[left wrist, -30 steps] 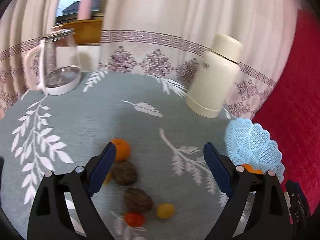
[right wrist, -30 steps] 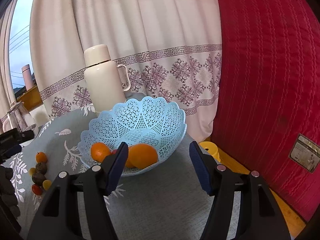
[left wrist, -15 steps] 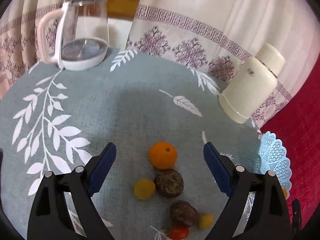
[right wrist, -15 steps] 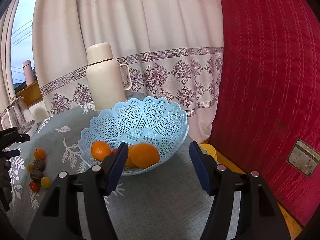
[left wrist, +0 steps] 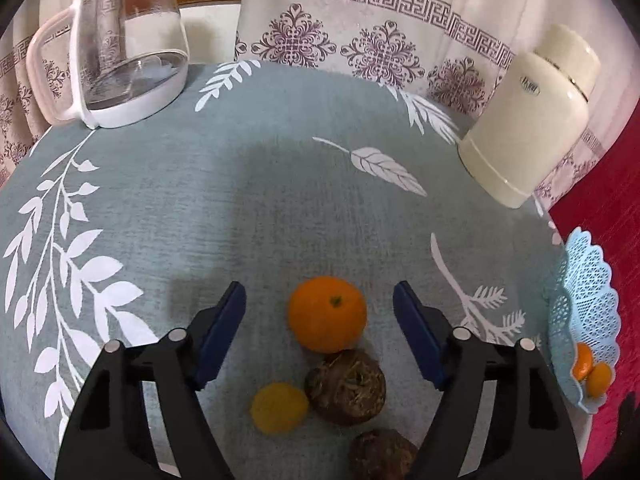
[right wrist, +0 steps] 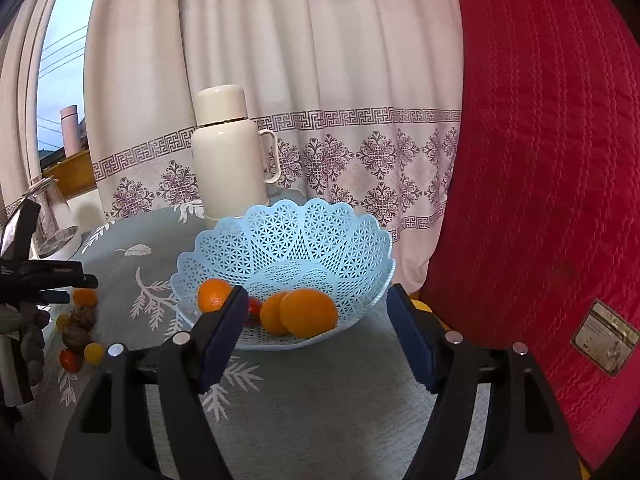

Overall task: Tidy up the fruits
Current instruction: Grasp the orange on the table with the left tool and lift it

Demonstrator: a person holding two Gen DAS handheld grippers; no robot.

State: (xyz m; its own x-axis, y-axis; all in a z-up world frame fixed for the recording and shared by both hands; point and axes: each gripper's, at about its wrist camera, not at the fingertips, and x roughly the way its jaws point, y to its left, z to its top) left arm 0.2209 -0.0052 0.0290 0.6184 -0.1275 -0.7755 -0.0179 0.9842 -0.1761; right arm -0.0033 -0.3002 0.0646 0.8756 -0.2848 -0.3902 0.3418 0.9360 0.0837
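Observation:
My left gripper (left wrist: 319, 312) is open, with an orange tangerine (left wrist: 327, 313) on the tablecloth between its fingers, untouched. Behind it lie a brown rough fruit (left wrist: 346, 387), a small yellow fruit (left wrist: 279, 408) and a second brown fruit (left wrist: 382, 455). The light blue lattice basket (right wrist: 320, 240) holds several oranges (right wrist: 308, 313) and a small red fruit; it also shows at the right edge of the left wrist view (left wrist: 588, 312). My right gripper (right wrist: 318, 328) is open and empty, just in front of the basket. The loose fruits (right wrist: 78, 328) and the left gripper (right wrist: 44, 276) show at its far left.
A cream thermos (left wrist: 528, 120) stands at the back right of the round table, right behind the basket (right wrist: 228, 152). A glass kettle (left wrist: 120, 48) stands at the back left. Curtains hang behind and a red quilted surface (right wrist: 540, 160) rises on the right.
My left gripper has moved forward and down over the loose fruits, so the tangerine now sits between its fingers. My right gripper has barely shifted in front of the basket.

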